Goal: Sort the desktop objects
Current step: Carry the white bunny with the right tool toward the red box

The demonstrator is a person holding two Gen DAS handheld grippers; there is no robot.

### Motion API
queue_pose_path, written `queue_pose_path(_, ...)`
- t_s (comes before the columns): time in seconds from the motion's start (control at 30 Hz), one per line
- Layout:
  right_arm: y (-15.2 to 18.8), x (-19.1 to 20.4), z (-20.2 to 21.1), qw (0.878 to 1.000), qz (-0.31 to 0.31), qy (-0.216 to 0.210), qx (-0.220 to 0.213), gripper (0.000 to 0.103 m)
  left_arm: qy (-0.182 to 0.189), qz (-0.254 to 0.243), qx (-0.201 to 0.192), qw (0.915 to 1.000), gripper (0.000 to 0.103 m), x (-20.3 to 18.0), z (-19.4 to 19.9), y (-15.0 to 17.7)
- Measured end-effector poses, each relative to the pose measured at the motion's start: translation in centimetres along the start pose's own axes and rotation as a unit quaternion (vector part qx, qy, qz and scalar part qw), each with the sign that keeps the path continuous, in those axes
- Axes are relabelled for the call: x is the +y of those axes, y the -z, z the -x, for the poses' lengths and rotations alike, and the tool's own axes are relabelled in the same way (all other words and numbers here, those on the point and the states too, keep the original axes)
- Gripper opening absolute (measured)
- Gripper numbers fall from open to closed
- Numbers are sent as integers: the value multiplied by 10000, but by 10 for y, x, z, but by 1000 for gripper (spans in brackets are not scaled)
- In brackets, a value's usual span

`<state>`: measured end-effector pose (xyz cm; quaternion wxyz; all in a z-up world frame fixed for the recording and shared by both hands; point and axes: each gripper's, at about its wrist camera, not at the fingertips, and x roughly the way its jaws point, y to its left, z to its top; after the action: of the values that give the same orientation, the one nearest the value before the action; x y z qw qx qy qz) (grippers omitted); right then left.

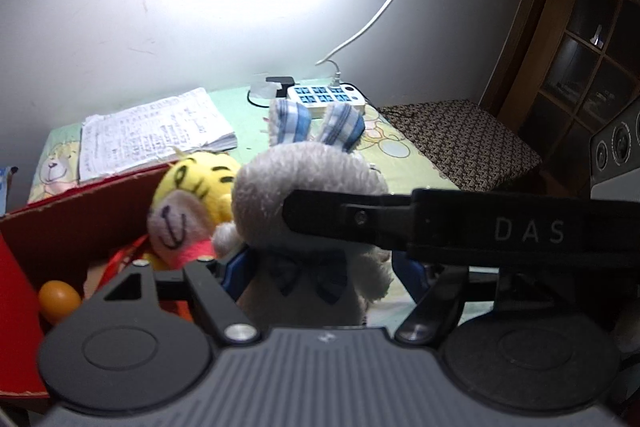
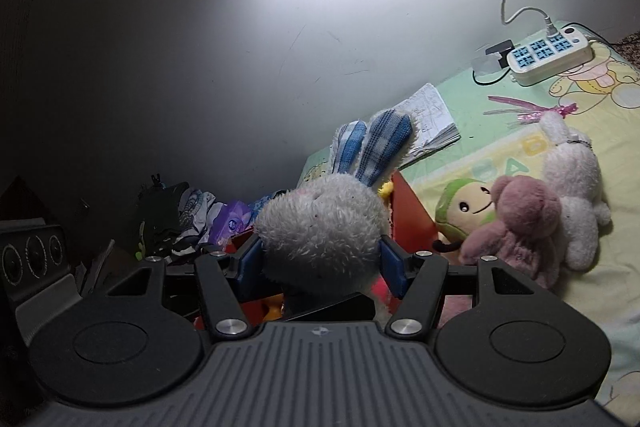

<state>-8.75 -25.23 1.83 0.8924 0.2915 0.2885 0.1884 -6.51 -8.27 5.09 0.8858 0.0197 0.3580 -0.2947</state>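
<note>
A: Between the blue pads of the right gripper (image 2: 322,263) sits the head of a grey-white plush rabbit (image 2: 320,227); jaws closed against both sides of it. Checked blue ears stand up behind.

B: Left wrist view agrees. Same plush rabbit (image 1: 308,211), dark bow at its neck, with the black finger of the right gripper (image 1: 348,219) lying across its head. Left gripper (image 1: 320,267): blue pads either side of the rabbit's body, but whether they press it or merely flank it, I cannot tell.

A: Position of the rabbit?

B: At the right-hand wall of a red cardboard box (image 1: 68,227), held above the counter (image 1: 256,123). Whether it is inside the wall or just over it is unclear. A yellow tiger plush (image 1: 196,203) lies in the box, touching the rabbit's left side. An orange egg-shaped object (image 1: 59,301) sits low in the box.

A: Elsewhere on the cartoon-print cloth: a pink plush (image 2: 524,223) lying against a white plush (image 2: 576,195), and a green-capped doll head (image 2: 464,207) just beside the box wall (image 2: 408,207).

B: Far side, near the wall: a worn booklet of printed pages (image 1: 152,135), and a white power strip (image 1: 324,99) with blue sockets, one white cable plugged in.

A: Pink ribbon scrap (image 2: 528,109) between strip and plushes.
</note>
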Motion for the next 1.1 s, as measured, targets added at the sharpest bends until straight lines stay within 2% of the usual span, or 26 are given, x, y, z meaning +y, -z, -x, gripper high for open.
queue_pose_path(0.3, 11, 54, -60, 9993, 337, 7, 168, 64, -287, 325, -4, 9991, 75, 72, 12, 7)
queue_pose_path(0.5, 15, 75, -92, 9970, 639, 205, 376, 64, -354, 472, 48, 9982, 75, 105, 6, 12)
queue_pose_path(0.67, 19, 75, -117, 9938, 678, 554, 687, 64, -191, 782, 284, 9964, 75, 133, -10, 19)
queue_pose_path(0.83, 22, 70, -138, 9882, 719, 993, 920, 63, -187, 948, 499, 9941, 75, 149, -27, 27)
queue_pose_path(1.1, 23, 69, -160, 9800, 958, 1213, 1254, 64, -225, 1018, 810, 9912, 75, 161, -48, 34)
